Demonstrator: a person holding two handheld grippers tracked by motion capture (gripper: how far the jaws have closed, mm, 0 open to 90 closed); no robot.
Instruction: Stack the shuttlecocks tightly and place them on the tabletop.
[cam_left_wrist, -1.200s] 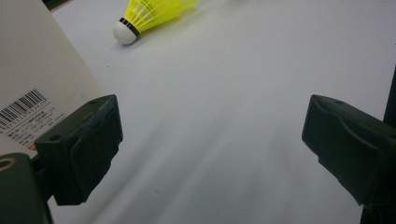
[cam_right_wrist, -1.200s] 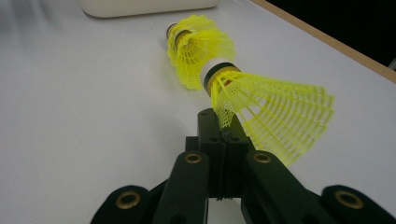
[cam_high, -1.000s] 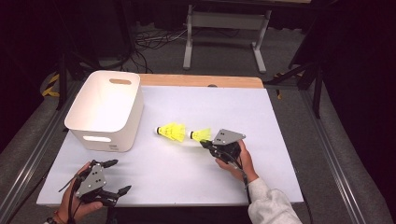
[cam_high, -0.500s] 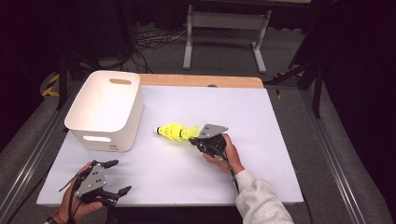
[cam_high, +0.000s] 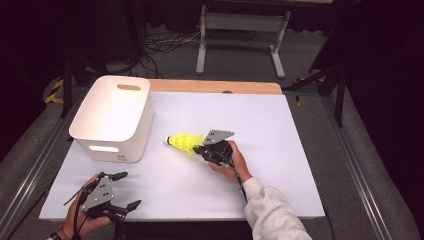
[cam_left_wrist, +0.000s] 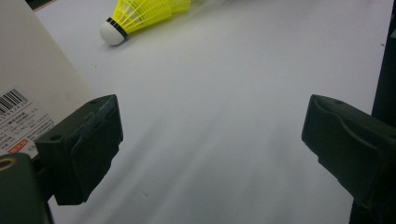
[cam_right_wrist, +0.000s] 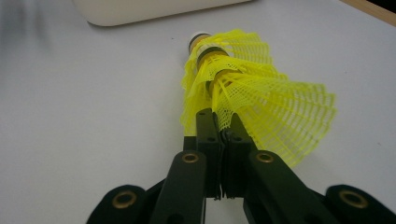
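Two yellow mesh shuttlecocks (cam_high: 185, 141) lie nose to tail at the table's middle, white cork pointing left toward the bin. In the right gripper view the near shuttlecock (cam_right_wrist: 280, 107) has its nose pushed into the skirt of the far shuttlecock (cam_right_wrist: 219, 51). My right gripper (cam_high: 202, 148) (cam_right_wrist: 223, 121) is shut on the near one's skirt. My left gripper (cam_high: 127, 190) (cam_left_wrist: 215, 149) rests wide open at the front left edge, nothing between its jaws. The left gripper view shows the shuttlecock pair (cam_left_wrist: 140, 14) far ahead.
A white plastic bin (cam_high: 112, 117) (cam_left_wrist: 28, 84) (cam_right_wrist: 140, 9) with handle slots stands at the table's left, just left of the shuttlecocks. A wooden strip (cam_high: 215, 86) runs along the white table's far edge. Dark floor, cables and a metal stand lie beyond.
My right gripper has carried its shuttlecock leftward and pushed it into the back of the one that lay on the table. The left gripper has stayed put.
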